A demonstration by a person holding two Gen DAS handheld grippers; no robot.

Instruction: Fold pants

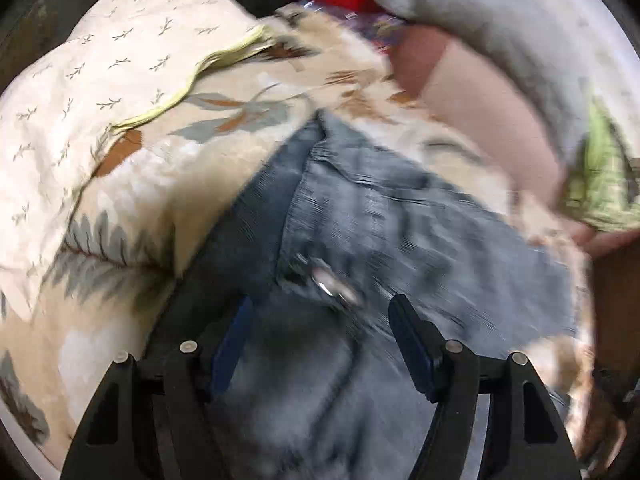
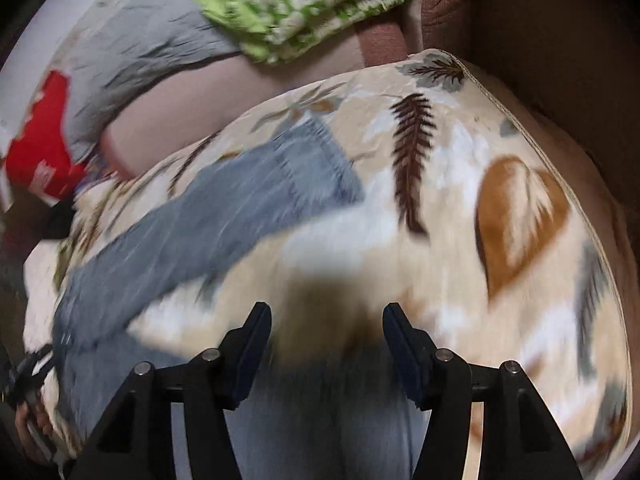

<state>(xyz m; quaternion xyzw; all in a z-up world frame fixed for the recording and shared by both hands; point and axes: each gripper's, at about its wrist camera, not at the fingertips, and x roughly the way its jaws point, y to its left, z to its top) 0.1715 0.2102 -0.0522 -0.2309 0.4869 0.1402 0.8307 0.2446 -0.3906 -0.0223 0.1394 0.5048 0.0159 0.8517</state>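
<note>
Inspector A: The pants (image 1: pixel 360 216), blue-grey denim, are found laid on a cream blanket (image 1: pixel 132 184) printed with leaves. A metal button (image 1: pixel 326 284) is seen near the waist, though much is blurred.

Inspector B: And the left gripper (image 1: pixel 320 320)?

Inspector A: Its jaws are held wide apart above the denim. Nothing is clamped between the pads; whether the tips touch the cloth cannot be told.

Inspector B: The right gripper (image 2: pixel 326 328) is noted likewise, with jaws standing apart and nothing gripped. Denim is seen beneath and behind it, with blanket (image 2: pixel 460 240) ahead of the tips.

Inspector A: The pants' extent in the right view?

Inspector B: One leg (image 2: pixel 224 208) is seen running away up and to the left across the blanket, its hem near a pink sheet (image 2: pixel 192 120).

Inspector A: Surroundings recorded: a grey pillow (image 1: pixel 500 28), a green patterned cloth (image 2: pixel 304 4), a red item (image 2: pixel 40 136) beyond. A patterned cream sheet (image 1: pixel 100 64) is noted lying over the blanket's far left.
</note>
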